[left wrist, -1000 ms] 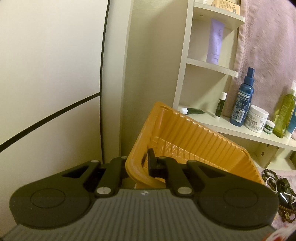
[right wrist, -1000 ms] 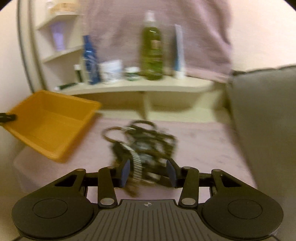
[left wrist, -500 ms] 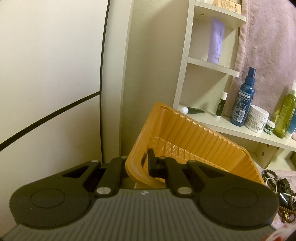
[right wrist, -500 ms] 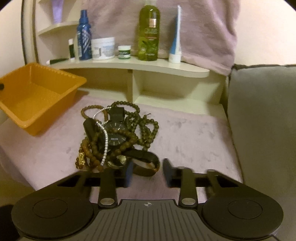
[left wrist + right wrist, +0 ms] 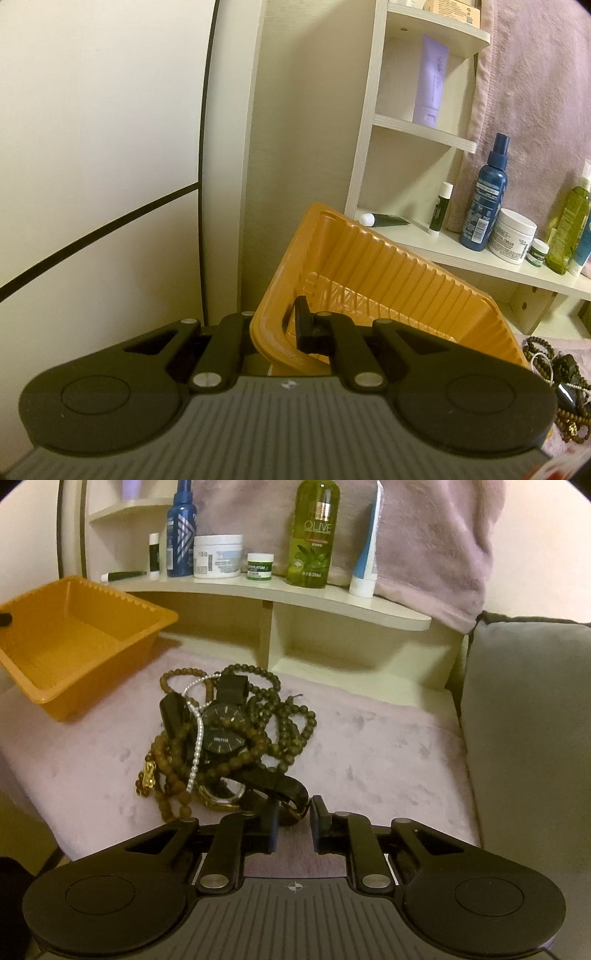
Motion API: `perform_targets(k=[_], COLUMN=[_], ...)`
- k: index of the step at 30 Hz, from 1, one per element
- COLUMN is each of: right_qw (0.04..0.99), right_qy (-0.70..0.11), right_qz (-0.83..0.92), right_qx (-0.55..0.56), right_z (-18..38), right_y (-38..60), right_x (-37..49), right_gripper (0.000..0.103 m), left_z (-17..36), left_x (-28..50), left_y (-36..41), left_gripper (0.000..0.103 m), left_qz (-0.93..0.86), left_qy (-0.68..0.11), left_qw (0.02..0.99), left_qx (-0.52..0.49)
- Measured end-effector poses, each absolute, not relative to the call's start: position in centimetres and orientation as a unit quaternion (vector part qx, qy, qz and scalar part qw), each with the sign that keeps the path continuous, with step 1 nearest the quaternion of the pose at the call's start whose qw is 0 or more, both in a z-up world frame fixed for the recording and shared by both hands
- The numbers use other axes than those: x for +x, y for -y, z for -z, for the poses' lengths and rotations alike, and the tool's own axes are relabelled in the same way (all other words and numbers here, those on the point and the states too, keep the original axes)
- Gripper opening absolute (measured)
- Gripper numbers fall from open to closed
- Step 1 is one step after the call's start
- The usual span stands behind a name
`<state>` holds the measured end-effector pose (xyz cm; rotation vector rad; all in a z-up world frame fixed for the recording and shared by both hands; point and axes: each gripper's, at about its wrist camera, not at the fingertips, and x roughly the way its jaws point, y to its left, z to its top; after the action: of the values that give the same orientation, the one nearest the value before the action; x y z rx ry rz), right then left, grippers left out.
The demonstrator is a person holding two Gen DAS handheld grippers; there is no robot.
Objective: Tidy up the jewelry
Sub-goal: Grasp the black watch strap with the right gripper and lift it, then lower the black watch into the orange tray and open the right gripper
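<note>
My left claw [image 5: 284,326] is pinching the rim of the orange bin [image 5: 384,284], tipped up at the blanket's [image 5: 369,746] left edge. My right claw [image 5: 293,825] is let go, fingers apart, just beside the jewelry pile [image 5: 229,734] mid-blanket.

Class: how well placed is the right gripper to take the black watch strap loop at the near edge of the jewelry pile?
Probably well. The right gripper is open and empty, and the black watch strap loop lies just ahead of its fingertips on the pink cloth, nothing between. Tangled beads may drag along.
</note>
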<state>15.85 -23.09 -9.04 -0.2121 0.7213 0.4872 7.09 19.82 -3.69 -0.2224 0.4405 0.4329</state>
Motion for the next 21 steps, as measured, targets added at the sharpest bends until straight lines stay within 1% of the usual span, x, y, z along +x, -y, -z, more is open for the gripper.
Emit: perform_targets(k=[6,7,14,21], right_qw=[0.904,0.905,0.91,0.9], right_qy=[-0.343,-0.347,-0.37,-0.389], right_qz=[-0.241,-0.237,-0.179,-0.147], right_qx=[-0.077,-0.063,0.051,0.13], right_z=[8.5,8.3,6.7,5.1], right_y=[23.9,24.2,26.8,28.4], right_x=[15.9,15.9,16.2,15.7], right_gripper=[0.013,0.011,0.008,0.008], left_z=[3.7,3.7,3.7,3.7], left_x=[7.1,7.1,7.0,6.9], left_y=[-19.6,-19.6,-19.6,-19.6], left_gripper=[0.007,0.007,0.007,0.007], left_qz=[-0.212,-0.212,-0.213,-0.213], left_qy=[-0.215,-0.215,-0.214,-0.214], left_qw=[0.947,0.947,0.947,0.947], left_qx=[-0.106,-0.106,-0.107,-0.108])
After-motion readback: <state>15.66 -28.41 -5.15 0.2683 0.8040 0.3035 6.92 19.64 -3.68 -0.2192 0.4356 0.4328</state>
